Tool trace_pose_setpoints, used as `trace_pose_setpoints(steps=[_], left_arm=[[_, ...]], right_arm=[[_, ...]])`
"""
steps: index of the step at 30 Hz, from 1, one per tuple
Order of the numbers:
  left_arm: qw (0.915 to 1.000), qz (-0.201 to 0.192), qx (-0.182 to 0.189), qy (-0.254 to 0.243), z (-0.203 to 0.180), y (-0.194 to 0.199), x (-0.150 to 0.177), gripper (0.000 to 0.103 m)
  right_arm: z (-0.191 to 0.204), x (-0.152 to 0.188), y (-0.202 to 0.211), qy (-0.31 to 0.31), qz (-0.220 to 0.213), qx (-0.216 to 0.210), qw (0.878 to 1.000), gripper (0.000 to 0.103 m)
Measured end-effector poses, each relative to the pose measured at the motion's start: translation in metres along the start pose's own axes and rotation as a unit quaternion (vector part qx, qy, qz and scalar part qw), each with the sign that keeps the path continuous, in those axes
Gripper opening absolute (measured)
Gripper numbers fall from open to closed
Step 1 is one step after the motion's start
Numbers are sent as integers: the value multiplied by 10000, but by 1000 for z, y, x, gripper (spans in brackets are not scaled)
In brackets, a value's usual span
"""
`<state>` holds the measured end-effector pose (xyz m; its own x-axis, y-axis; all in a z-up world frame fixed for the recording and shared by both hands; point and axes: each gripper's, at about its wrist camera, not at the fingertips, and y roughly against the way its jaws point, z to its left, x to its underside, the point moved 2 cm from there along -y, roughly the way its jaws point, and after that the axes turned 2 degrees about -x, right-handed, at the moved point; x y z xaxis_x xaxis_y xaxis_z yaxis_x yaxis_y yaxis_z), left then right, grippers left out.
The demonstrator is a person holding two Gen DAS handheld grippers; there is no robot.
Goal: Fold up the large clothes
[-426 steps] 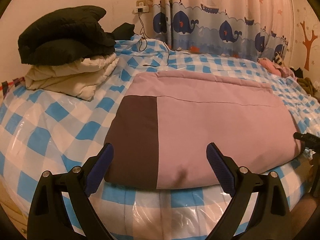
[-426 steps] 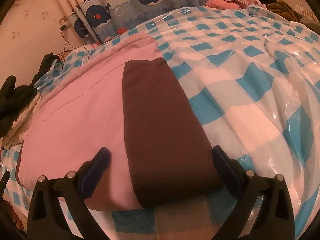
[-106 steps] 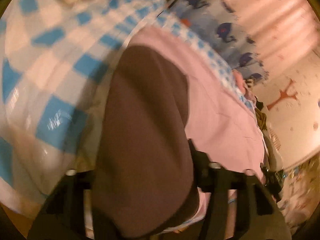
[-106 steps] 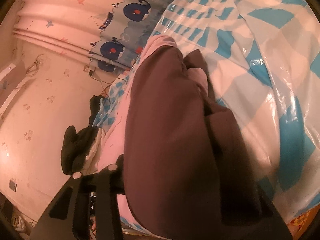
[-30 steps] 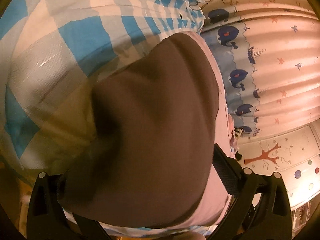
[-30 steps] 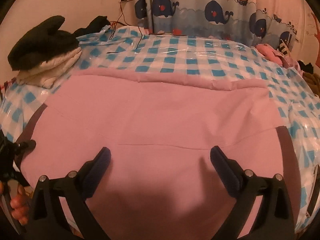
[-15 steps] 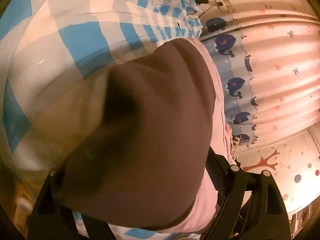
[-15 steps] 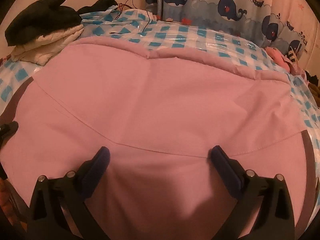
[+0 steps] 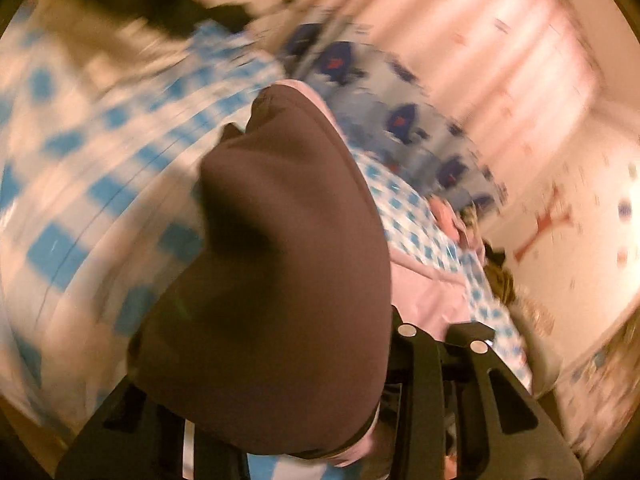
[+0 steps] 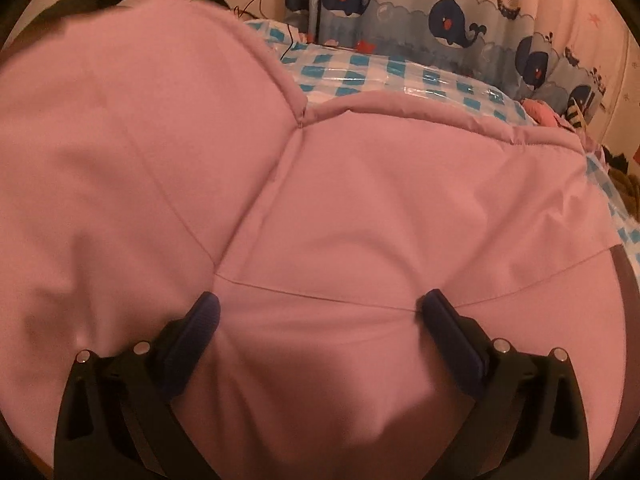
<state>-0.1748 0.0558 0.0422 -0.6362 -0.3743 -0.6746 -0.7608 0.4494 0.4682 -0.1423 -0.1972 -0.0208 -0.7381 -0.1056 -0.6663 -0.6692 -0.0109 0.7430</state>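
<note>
Left gripper is buried under the brown end of the pink quilted garment; fingertips are hidden, but the cloth drapes over the frame and lifts off the bed, so we read it as clamped on that brown end. We can't see the pinch itself. The left wrist view is smeared with motion blur, so we trust it only loosely.

Right gripper is spread wide, blue pads pressed down on the pink panel near a stitched seam, holding nothing. The garment lies across the checked bed cover, covering most of the right wrist view, with its left side raised into a hump and a second brown band at the far right edge.

We judge this to be mid-fold: brown end going over while the right side pins the body.

Risks from here:
- Cloth slips out of the left jaws. We can't tell how much is pinched, and padded fabric is bulky.
- Shiny plastic-looking cover gives little friction; the whole garment may slide toward the pull, not fold, if the right pads lift.
- Edges land skewed, since the lifted end blocks the left view.
- Padding springs back open unless pressed flat after landing.
</note>
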Motion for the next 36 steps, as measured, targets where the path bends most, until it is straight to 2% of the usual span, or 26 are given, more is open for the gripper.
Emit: trace_pose_setpoints(steps=[4,8,11,12,13,15,17,19,20,22,23,24,25,26,27,28,29,30,31,32,33,35,36], left_arm=[[9958,-4,101,-908,-66,-9,-5,30],[9880,64,98,-1538,-116,-18,-2,29],[9827,94,54,-1851,-144,-20,-1,29],[9804,131,40,-1966,-153,-22,-1,29],[9780,163,9,-2081,-161,-25,0,29],[9720,210,-50,-2338,-178,-35,4,29],[9664,246,-71,-2558,-197,-41,14,29],[9565,307,-35,-2900,-223,-52,31,29],[9509,333,-10,-3077,-236,-54,42,29],[9391,397,26,-3413,-263,-59,66,29],[9329,454,45,-3571,-276,-65,77,29],[9229,547,74,-3812,-291,-76,93,29],[9167,605,89,-3949,-301,-83,104,29],[9111,658,92,-4067,-308,-90,114,29],[9009,753,80,-4275,-318,-101,131,29],[8919,804,67,-4450,-325,-108,146,29],[8770,828,35,-4733,-333,-119,166,29],[8657,832,12,-4936,-339,-125,180,29],[8553,825,-7,-5115,-343,-129,195,31],[8454,810,-19,-5280,-348,-137,210,31],[8413,825,-24,-5342,-351,-138,220,33],[8357,852,-32,-5425,-356,-145,231,34],[8343,855,-28,-5447,-359,-148,236,35]], right_arm=[[-6,-2,0,-165,-29,-126,9998,97],[-23,-3,7,-337,43,-529,9980,96],[-48,0,36,-437,313,-886,9946,95],[-61,3,50,-630,217,-1041,9923,95],[-83,10,71,-1031,21,-1410,9846,95],[-124,22,93,-1835,-211,-2041,9614,96],[-178,38,106,-2715,-482,-2558,9266,96],[-220,54,100,-3410,-554,-3128,8847,96],[-240,65,92,-3809,-520,-3524,8532,96],[-260,82,84,-4248,-551,-4222,7989,96],[-266,86,81,-4340,-579,-4422,7828,96],[-273,91,79,-4467,-629,-4619,7637,96],[-283,95,77,-4629,-716,-4843,7389,96],[-290,99,76,-4752,-803,-4981,7208,96],[-302,104,76,-4913,-962,-5108,6989,96],[-314,109,79,-5044,-1148,-5120,6858,96],[-330,108,80,-5105,-1300,-4987,6884,96],[-344,105,85,-5095,-1401,-4771,7022,96],[-355,99,93,-4991,-1444,-4471,7281,96],[-359,91,98,-4871,-1427,-4283,7476,96],[-365,75,106,-4621,-1358,-4017,7789,96],[-364,30,120,-3897,-1135,-3336,8509,96],[-360,10,123,-3585,-1030,-3098,8746,96]])
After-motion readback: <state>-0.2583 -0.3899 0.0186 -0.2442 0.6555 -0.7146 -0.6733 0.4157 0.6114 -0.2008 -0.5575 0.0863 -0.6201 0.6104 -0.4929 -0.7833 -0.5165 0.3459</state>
